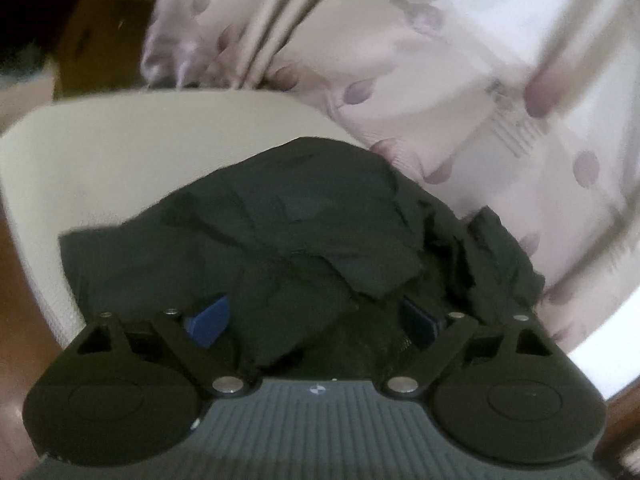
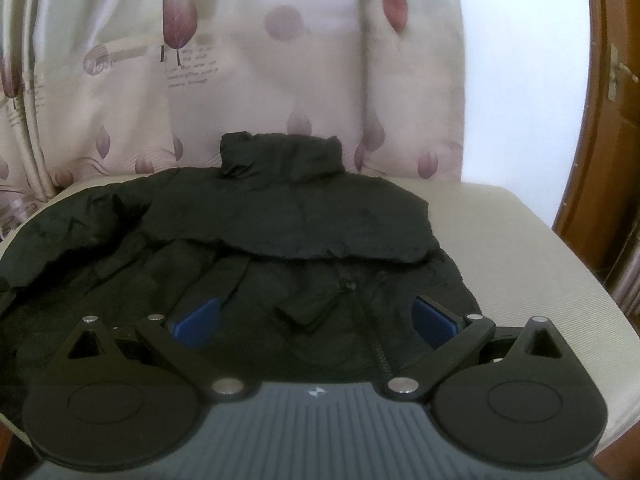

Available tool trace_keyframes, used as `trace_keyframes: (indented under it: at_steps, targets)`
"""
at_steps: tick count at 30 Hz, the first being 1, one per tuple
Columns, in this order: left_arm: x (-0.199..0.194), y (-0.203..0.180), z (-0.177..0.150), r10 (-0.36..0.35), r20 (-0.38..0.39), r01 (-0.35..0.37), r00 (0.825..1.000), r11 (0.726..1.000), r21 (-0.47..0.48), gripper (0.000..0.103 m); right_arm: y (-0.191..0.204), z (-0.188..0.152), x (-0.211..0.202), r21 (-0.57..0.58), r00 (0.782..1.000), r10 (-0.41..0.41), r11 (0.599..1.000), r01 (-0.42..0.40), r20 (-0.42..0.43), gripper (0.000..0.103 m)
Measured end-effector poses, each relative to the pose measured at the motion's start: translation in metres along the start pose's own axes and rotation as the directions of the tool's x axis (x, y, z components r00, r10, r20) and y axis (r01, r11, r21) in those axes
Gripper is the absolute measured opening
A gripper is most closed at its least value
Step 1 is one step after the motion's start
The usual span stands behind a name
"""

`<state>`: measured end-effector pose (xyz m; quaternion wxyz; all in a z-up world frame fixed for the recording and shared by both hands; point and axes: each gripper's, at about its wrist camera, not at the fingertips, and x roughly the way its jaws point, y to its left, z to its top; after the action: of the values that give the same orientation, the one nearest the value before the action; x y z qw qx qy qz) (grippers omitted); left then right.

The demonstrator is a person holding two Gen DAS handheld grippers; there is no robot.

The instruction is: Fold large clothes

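A black jacket [image 1: 280, 208] lies crumpled on a cream padded surface [image 1: 120, 140]. My left gripper [image 1: 314, 318] hovers low over its near edge with the blue pads [image 1: 208, 320] wide apart; a bunch of black fabric sits between them, and I see no pad pressing on it. In the right wrist view the jacket [image 2: 320, 208] lies spread out, collar [image 2: 280, 156] at the far side and zipper [image 2: 360, 312] running toward me. My right gripper [image 2: 316, 322] stands open just above the front hem, with its fingers on either side of the zipper.
A pale curtain [image 2: 280, 60] with purple leaf prints hangs right behind the cream surface [image 2: 520, 260]. A brown wooden door frame [image 2: 592, 120] stands at the right. Dark brown floor [image 1: 100, 20] shows beyond the surface's far left edge.
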<state>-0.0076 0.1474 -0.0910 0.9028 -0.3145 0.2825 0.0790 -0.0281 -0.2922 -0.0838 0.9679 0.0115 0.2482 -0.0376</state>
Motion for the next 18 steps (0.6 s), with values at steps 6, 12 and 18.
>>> trace_keyframes:
  at_steps: [6,12,18]
  targets:
    - [-0.005,0.016,0.000,-0.072,-0.046,0.064,0.996,0.987,-0.150,0.090,0.000,-0.001,0.001,0.011,1.000,0.018,1.000,-0.018,-0.008,0.103]
    - [-0.013,0.029,-0.002,-0.137,-0.075,0.108,0.988,0.947,-0.303,0.097,-0.001,-0.002,0.001,0.016,1.000,0.021,1.000,-0.020,-0.014,0.103]
    - [-0.006,0.037,-0.008,-0.121,-0.116,0.068,0.986,0.923,-0.378,0.097,-0.002,-0.005,0.000,0.036,0.999,0.038,0.999,-0.037,-0.019,0.103]
